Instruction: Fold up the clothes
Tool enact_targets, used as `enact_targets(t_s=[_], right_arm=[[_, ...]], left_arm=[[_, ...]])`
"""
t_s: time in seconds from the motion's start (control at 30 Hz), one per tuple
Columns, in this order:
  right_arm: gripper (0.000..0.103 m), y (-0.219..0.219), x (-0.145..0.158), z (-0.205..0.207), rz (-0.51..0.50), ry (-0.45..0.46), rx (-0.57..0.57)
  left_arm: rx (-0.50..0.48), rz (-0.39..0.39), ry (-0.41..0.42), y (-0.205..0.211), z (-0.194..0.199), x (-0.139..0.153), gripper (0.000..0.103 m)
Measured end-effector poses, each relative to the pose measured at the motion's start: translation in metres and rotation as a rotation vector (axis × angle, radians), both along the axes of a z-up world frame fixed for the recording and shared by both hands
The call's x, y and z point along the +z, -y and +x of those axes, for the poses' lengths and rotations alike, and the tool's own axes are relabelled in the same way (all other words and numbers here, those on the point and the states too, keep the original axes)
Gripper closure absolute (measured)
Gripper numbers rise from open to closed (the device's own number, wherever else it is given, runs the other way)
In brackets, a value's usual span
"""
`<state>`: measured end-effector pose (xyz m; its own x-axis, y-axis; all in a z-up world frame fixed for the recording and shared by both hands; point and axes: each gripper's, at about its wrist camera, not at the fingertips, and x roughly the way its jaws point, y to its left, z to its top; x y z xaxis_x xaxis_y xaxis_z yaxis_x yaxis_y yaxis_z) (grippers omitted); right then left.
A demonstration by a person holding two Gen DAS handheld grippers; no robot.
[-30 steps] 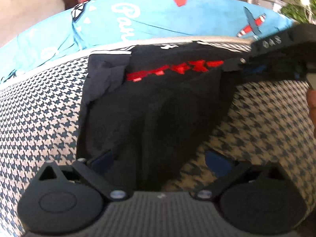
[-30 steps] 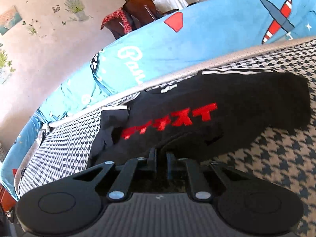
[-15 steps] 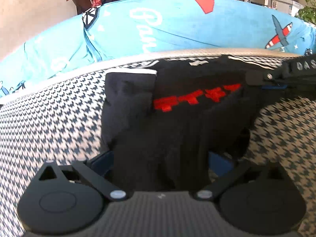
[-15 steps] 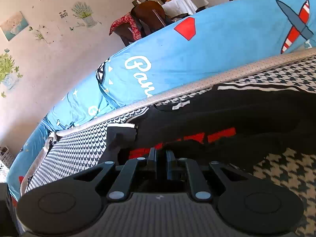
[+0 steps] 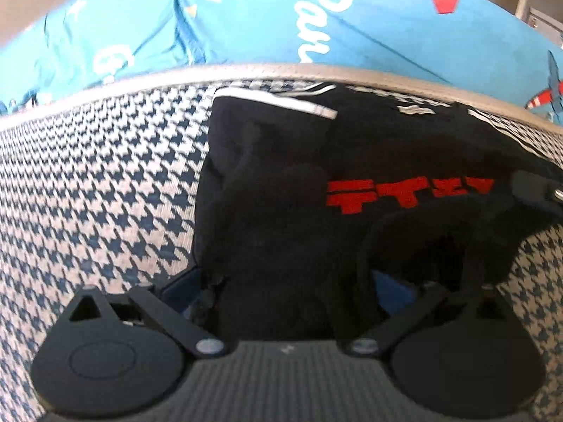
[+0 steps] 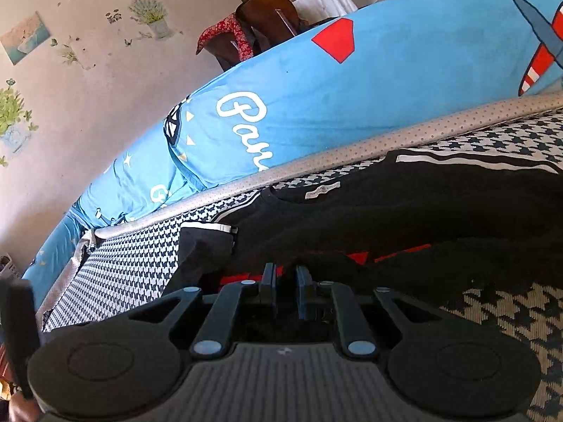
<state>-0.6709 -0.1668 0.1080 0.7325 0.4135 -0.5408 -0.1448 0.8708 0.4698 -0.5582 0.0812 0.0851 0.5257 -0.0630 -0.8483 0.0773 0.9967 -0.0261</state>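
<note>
The bed (image 6: 147, 263) carries the black shirt (image 5: 281, 193), spread flat near its far edge for folding; the right gripper (image 6: 284, 283) pinches the near hem narrowly, the left gripper (image 5: 292, 295) stands wide around bunched cloth

Flower stickers (image 6: 147, 14) dot a beige wall (image 6: 88, 98) behind a blue cartoon-print bedcover (image 6: 387, 88); sunlight falls across a houndstooth surface (image 5: 98, 190).

Daylight was bright and even. The left view was slightly motion-blurred. The black shirt (image 5: 281, 183) lost its folds in shadow. Fisheye curvature bent the edges, corners vignetted black.
</note>
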Motion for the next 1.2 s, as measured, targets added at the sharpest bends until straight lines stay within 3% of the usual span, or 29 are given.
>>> enact_targets(t_s=[0.2,0.47,0.53,0.7,0.8,0.93,1.17,1.2], right_arm=[[0.081,-0.003,0.008,-0.009,-0.018,0.027,0.046],[0.078,-0.02,0.005,-0.018,-0.075,0.016,0.161],[0.074,-0.031,0.002,-0.022,-0.115,0.033,0.203],[0.052,-0.059,-0.007,-0.032,-0.215,0.083,0.302],[0.046,-0.072,-0.015,-0.036,-0.306,0.123,0.323],[0.044,-0.08,-0.025,-0.035,-0.382,0.163,0.312],[0.045,-0.088,-0.04,-0.028,-0.398,0.135,0.268],[0.049,-0.089,-0.041,-0.028,-0.403,0.133,0.259]], left_arm=[[0.014,-0.019,-0.025,-0.008,0.013,-0.005,0.0],[0.039,-0.04,-0.043,-0.013,0.021,-0.005,0.0],[0.048,-0.049,-0.049,-0.015,0.022,-0.005,0.0],[0.054,-0.05,-0.056,-0.015,0.023,-0.005,0.0],[0.05,-0.049,-0.058,-0.015,0.023,-0.005,0.0],[0.05,-0.051,-0.059,-0.015,0.023,-0.005,0.0],[0.056,-0.056,-0.054,-0.015,0.02,-0.004,0.0],[0.058,-0.057,-0.052,-0.015,0.019,-0.004,0.0]])
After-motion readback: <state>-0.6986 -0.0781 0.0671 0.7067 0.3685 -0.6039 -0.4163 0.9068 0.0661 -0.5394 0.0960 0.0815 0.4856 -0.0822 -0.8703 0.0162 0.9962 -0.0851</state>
